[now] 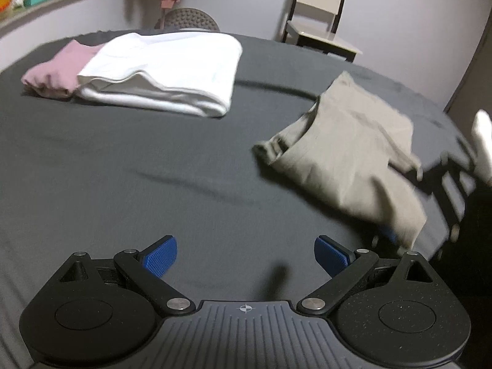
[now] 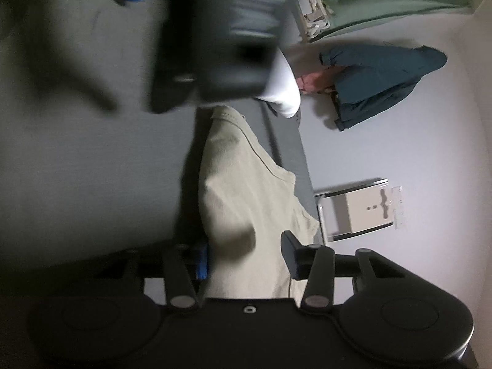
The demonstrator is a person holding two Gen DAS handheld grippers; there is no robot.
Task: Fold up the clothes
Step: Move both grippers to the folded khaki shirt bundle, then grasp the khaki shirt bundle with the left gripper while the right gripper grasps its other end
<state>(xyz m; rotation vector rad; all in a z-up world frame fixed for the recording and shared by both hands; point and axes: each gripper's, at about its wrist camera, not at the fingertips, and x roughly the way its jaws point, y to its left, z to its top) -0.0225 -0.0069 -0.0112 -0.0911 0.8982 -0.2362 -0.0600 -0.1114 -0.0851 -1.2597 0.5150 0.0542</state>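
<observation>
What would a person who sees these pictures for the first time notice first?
Probably the beige garment, lifted at the right of the dark bed sheet by the right gripper. Next, the folded white cloth at the far left, lying over a pink one. The left gripper hangs open, empty.

light: dim, indoor | blur: beige shirt [image 1: 347, 153] smeared, dark gripper [image 2: 221, 33] streaked in right view | edges: fisheye-bent, vignetted corners

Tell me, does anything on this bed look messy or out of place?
Yes: the beige garment lies rumpled and askew at the bed's right edge, one end lifted between the right gripper fingers. The white and pink pieces sit folded.
</observation>
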